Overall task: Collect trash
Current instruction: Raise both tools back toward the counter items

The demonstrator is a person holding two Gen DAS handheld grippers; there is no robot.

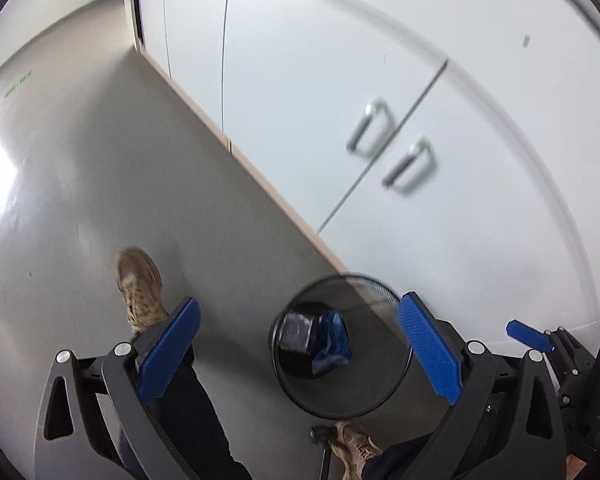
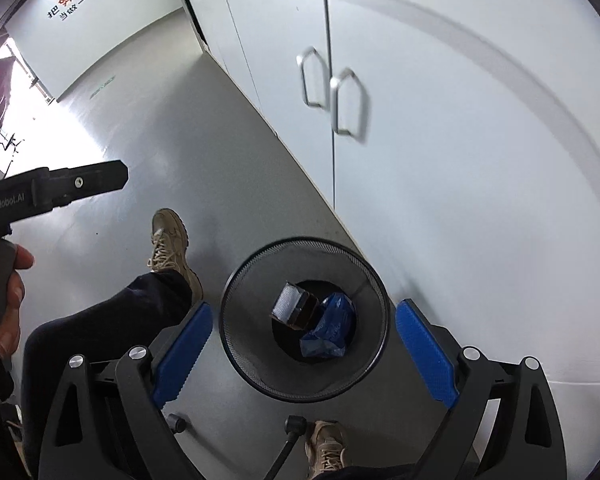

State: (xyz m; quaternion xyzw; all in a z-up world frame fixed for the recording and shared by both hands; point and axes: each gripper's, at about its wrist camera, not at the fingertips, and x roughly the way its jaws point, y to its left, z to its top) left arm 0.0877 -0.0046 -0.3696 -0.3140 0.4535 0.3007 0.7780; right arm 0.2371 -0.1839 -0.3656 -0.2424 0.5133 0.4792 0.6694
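The left gripper (image 1: pixel 298 350) stands with its jaws spread wide and nothing between the blue pads (image 1: pixel 172 350); it points steeply down at the floor (image 1: pixel 80 200). The right gripper (image 2: pixel 304 354) is in the same condition: jaws wide apart, pads (image 2: pixel 426 350) clear of any object, aimed down over the bin. In the left wrist view the tip of the right gripper shows at the right edge, beside the left one. Directly below both grippers stands a round black wire-mesh wastebasket (image 2: pixel 244 344), upright on the grey floor and just beside the base of a white cabinet (image 2: pixel 460 200). The collected trash lies at the bottom of the wastebasket: a small dark box with a pale, silvery face (image 2: pixel 288 302) and, touching it on the right, a crumpled blue wrapper (image 2: pixel 332 330). What the box is made of cannot be read from these views, as both are somewhat blurred. Around the wastebasket are the person's two tan lace-up shoes (image 2: pixel 172 246), one to its left and one at the lower edge of each view, with dark trouser legs (image 2: pixel 100 320) above them. In the right wrist view a hand (image 2: pixel 10 300) at the left edge grips a black handle. The cabinet doors carry two metal loop handles (image 2: pixel 342 102) set side by side, well above the wastebasket.
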